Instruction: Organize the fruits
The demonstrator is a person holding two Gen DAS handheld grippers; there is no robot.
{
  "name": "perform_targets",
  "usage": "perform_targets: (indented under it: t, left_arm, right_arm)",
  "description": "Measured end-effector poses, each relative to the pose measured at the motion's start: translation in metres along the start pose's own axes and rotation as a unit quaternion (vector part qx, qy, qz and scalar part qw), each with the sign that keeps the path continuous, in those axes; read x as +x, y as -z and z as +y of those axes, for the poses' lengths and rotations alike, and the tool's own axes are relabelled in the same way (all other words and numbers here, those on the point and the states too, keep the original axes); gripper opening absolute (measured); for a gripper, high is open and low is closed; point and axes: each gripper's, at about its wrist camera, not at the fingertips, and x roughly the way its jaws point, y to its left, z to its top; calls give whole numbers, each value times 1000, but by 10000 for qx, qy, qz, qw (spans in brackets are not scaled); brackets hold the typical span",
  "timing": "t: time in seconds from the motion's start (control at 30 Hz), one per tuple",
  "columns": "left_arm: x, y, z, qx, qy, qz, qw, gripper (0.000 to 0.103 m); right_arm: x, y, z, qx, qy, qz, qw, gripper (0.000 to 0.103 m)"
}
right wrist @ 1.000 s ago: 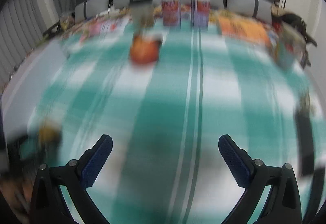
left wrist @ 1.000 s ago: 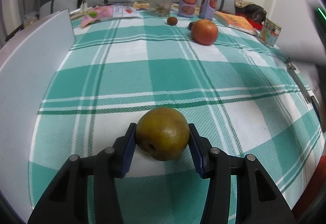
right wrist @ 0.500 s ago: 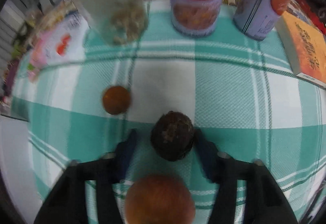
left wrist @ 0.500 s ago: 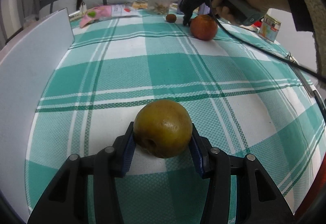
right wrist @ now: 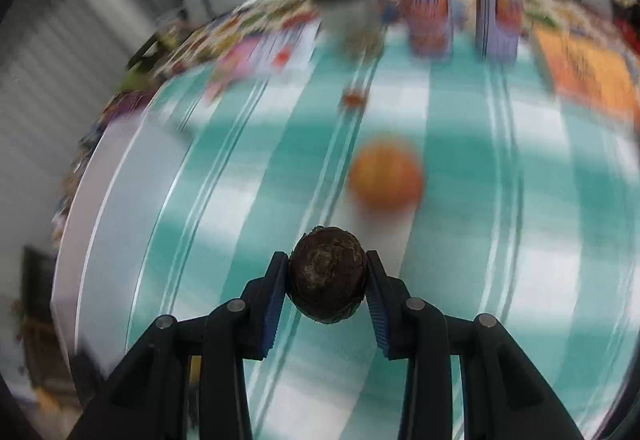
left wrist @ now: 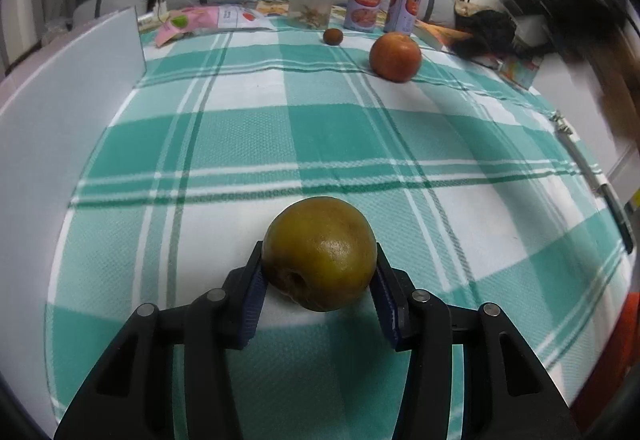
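Holding: left hand-held gripper (left wrist: 320, 276) closed on a brown-green pear (left wrist: 320, 252), low over the checked cloth (left wrist: 320, 136); pads pressed to its two sides.
Carrying: right hand-held gripper (right wrist: 327, 282) clamped on a small dark rough fruit (right wrist: 327, 278), raised above the cloth.
Loose fruit: red apple (left wrist: 395, 56) and small brown fruit (left wrist: 332, 36) at the far end of the table, near the cans (left wrist: 363, 9).
Handling, pear: probably firm and fairly heavy; smooth skin may slip or bruise, so grip across the widest part.
Handling, dark fruit: likely light with a hard crusty skin; a mid-body hold should suffice.
Unclear: right view badly blurred; destination container not identifiable; white board (left wrist: 60, 88) of unknown purpose; right arm just a smear at the left view's edge.
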Motion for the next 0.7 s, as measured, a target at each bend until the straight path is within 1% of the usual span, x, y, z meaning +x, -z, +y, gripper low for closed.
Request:
perform_targets:
  t: [0.07, 0.1, 0.13, 0.2, 0.23, 0.27, 0.3, 0.33, 0.4, 0.47, 0.5, 0.57, 0.6, 0.67, 0.7]
  left_arm:
    - [-5, 5, -1, -58, 55, 56, 10000, 49]
    - [-8, 8, -2, -74, 71, 83, 9999, 49]
    - [-10, 12, -3, -69, 68, 113, 9999, 49]
    - [-15, 20, -6, 3, -29, 124, 9999, 49]
    - [-17, 23, -7, 22, -79, 110, 9999, 49]
    - [-19, 26, -7, 29, -125, 93, 9999, 50]
    - [-22, 31, -8, 48, -190, 72, 9998, 50]
    - [-23, 33, -9, 79, -219, 50, 9997, 51]
    - [-27, 38, -11, 130, -245, 22, 9996, 52]
    - [-29, 40, -10, 96, -209, 37, 9997, 60]
    - [-31, 42, -9, 49, -186, 50, 9998, 63]
    - [-34, 44, -6, -67, -153, 74, 9998, 79]
    - [-35, 46, -5, -106, -147, 77, 9998, 80]
    - [-39, 50, 0, -168, -141, 80, 9997, 81]
    - [-40, 51, 1, -173, -158, 87, 9997, 81]
  right_arm:
    - [5, 62, 6, -102, 11, 154, 9998, 38]
    - [9, 86, 5, -147, 31, 155, 9998, 38]
    - [13, 117, 7, -149, 51, 79, 9998, 38]
    - [16, 150, 12, -215, 191, -121, 9995, 38]
    - [11, 167, 18, -372, 401, -512, 9972, 39]
    - [7, 176, 21, -442, 563, -696, 9950, 41]
    - [6, 182, 23, -420, 660, -760, 9940, 48]
    - [4, 191, 22, -312, 647, -821, 9940, 51]
    - [-4, 202, 21, -234, 669, -948, 9930, 51]
    - [-8, 214, 24, -332, 795, -921, 9920, 52]
    - [-10, 216, 25, -361, 830, -907, 9918, 54]
    - [-11, 230, 27, -378, 951, -920, 9905, 61]
    - [-14, 237, 27, -365, 973, -942, 9901, 67]
    - [-15, 250, 30, -388, 1051, -1009, 9886, 72]
    - [-14, 253, 31, -413, 1101, -1025, 9878, 78]
